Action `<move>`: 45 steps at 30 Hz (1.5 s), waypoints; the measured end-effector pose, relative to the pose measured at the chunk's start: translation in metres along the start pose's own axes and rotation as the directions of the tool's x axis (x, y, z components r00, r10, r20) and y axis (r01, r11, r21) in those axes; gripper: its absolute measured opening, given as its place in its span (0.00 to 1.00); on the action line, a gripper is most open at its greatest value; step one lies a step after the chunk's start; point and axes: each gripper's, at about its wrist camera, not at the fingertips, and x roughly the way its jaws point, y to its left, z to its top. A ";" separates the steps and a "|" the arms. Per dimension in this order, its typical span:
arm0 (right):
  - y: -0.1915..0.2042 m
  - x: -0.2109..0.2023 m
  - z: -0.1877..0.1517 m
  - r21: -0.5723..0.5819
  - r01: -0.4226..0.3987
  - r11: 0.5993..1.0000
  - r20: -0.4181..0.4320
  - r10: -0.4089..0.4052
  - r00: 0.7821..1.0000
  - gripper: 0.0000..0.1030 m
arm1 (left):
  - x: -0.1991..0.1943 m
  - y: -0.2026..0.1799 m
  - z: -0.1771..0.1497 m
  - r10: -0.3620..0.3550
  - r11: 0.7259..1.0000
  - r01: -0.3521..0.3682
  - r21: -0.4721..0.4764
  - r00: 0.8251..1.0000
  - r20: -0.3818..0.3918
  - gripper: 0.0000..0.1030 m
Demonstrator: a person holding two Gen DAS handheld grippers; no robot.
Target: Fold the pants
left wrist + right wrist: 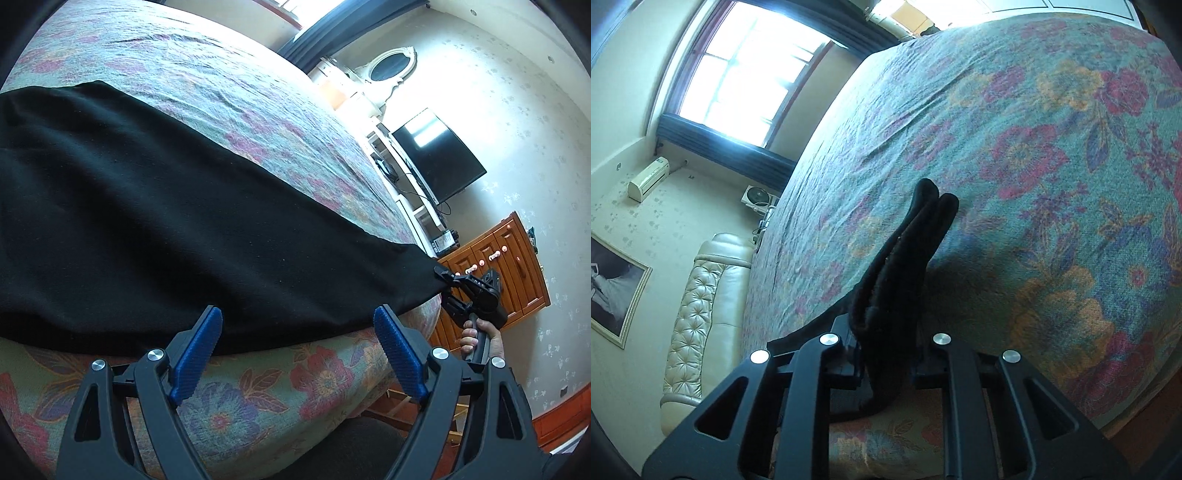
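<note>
Lying flat, black pants [147,206]; right claw [886,354] pinches their bunched edge, left claw [299,350] gapes.

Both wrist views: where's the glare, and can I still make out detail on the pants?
Left wrist view: window glare washes out the far bedspread; the black pants read as a near-featureless dark mass; fisheye bends the bed edge. Right wrist view: the window is blown out white; the pants' bunched edge in the right gripper shows slight blur.
</note>
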 end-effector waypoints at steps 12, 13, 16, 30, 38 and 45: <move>0.126 0.010 -0.030 -0.245 -0.056 0.968 -0.029 0.050 0.998 0.15 | -0.003 0.015 0.002 -0.004 1.000 0.004 -0.029 1.000 -0.012 0.81; 0.132 0.013 -0.036 -0.257 -0.061 0.965 -0.039 0.052 0.998 0.15 | -0.006 0.020 0.003 0.001 0.999 -0.001 -0.034 1.000 -0.009 0.81; 0.152 0.028 -0.051 -0.308 -0.047 0.950 -0.063 0.029 0.998 0.15 | -0.018 0.034 0.005 0.021 0.999 -0.021 -0.048 1.000 0.000 0.81; 0.206 0.100 -0.115 -0.471 0.023 0.882 -0.142 -0.102 0.985 0.15 | -0.064 0.075 0.008 0.070 0.996 -0.069 -0.049 0.997 0.021 0.81; 0.231 0.137 -0.157 -0.530 -0.002 0.848 -0.203 -0.124 0.971 0.15 | -0.068 0.072 0.011 0.063 0.997 -0.062 -0.047 0.998 0.022 0.81; 0.244 0.172 -0.192 -0.551 -0.033 0.834 -0.263 -0.136 0.955 0.15 | -0.070 0.074 0.017 0.063 0.996 -0.062 -0.062 0.998 0.020 0.81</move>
